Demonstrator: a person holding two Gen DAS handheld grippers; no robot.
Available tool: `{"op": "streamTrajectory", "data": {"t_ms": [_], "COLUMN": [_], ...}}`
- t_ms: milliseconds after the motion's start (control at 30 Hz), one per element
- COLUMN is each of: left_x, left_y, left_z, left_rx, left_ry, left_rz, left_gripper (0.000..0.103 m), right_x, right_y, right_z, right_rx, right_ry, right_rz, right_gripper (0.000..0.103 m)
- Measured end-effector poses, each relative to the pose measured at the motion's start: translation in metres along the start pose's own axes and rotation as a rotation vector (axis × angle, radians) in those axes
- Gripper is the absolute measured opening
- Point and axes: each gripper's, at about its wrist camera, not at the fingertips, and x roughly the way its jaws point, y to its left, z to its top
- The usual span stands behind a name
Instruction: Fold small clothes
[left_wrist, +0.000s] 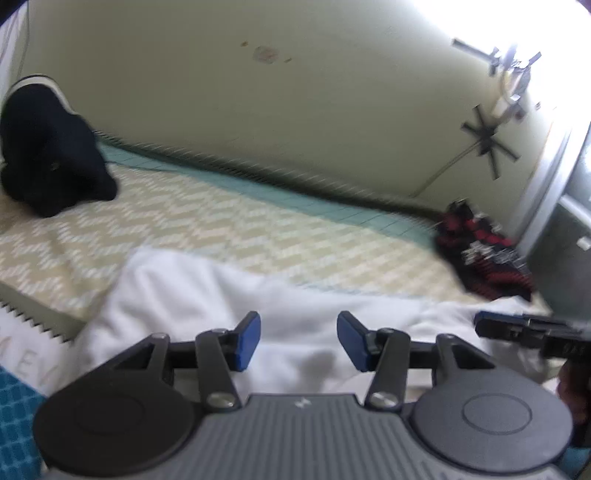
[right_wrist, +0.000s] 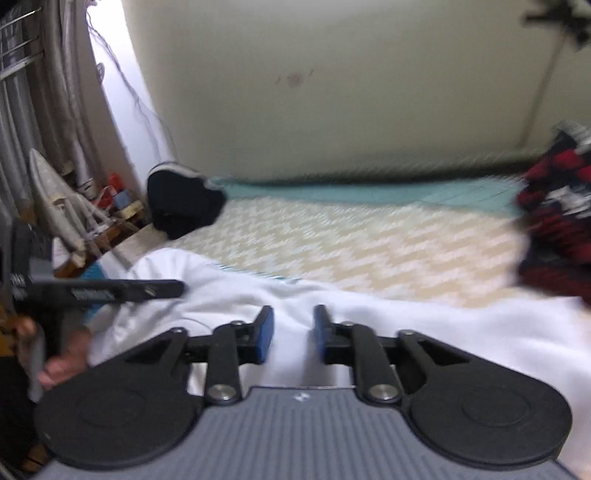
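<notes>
A white garment (left_wrist: 221, 295) (right_wrist: 406, 325) lies spread on the zigzag-patterned bed cover (left_wrist: 221, 221) (right_wrist: 369, 240), close under both grippers. My left gripper (left_wrist: 300, 332) hovers just above the white cloth, open, its blue pads well apart with nothing between them. My right gripper (right_wrist: 293, 326) is also open, with a narrower gap; only the cloth below shows through it. Each gripper appears in the other's view: the right one (left_wrist: 517, 328) at the right edge, the left one (right_wrist: 110, 290) at the left, held by a hand (right_wrist: 62, 365).
A black garment (left_wrist: 48, 147) (right_wrist: 181, 203) sits bunched at the far left of the bed by the wall. A red-and-black patterned garment (left_wrist: 480, 254) (right_wrist: 557, 221) lies at the far right. A folded ironing board (right_wrist: 51, 195) and clutter stand left of the bed.
</notes>
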Motion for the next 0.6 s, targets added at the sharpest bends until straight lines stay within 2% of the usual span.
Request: {"op": "streamTrajectory", "data": {"t_ms": [33, 167, 233, 267, 333, 467, 567, 600], "left_x": [0.002, 0.022, 0.033, 0.038, 0.042, 0.039, 0.037, 0.038], "left_y": [-0.007, -0.034, -0.044, -0.049, -0.053, -0.052, -0.047, -0.047], "left_z": [0.002, 0.001, -0.004, -0.007, -0.014, -0.018, -0.017, -0.016], "left_rx": [0.013, 0.069, 0.095, 0.111, 0.152, 0.174, 0.156, 0.147], "left_ry": [-0.003, 0.035, 0.058, 0.064, 0.056, 0.042, 0.04, 0.04], "left_rz": [-0.009, -0.072, -0.068, -0.053, -0.027, -0.026, -0.042, -0.048], "left_gripper": [0.047, 0.047, 0.054, 0.055, 0.055, 0.056, 0.056, 0.056], "right_x": [-0.01, -0.059, -0.069, -0.071, -0.074, -0.077, -0.085, -0.087], "right_y": [-0.007, -0.044, -0.062, -0.067, -0.074, -0.076, -0.073, -0.068], "right_z": [0.0, -0.016, -0.027, -0.034, -0.048, -0.052, -0.047, -0.041], "right_rx": [0.009, 0.124, 0.167, 0.175, 0.222, 0.258, 0.252, 0.247], "right_ry": [-0.02, -0.087, -0.052, -0.035, -0.069, -0.096, -0.099, -0.129], "right_rz": [-0.041, -0.13, -0.167, -0.173, -0.155, -0.154, -0.141, -0.132], "right_gripper": [0.028, 0.029, 0.013, 0.01, 0.01, 0.01, 0.016, 0.024]}}
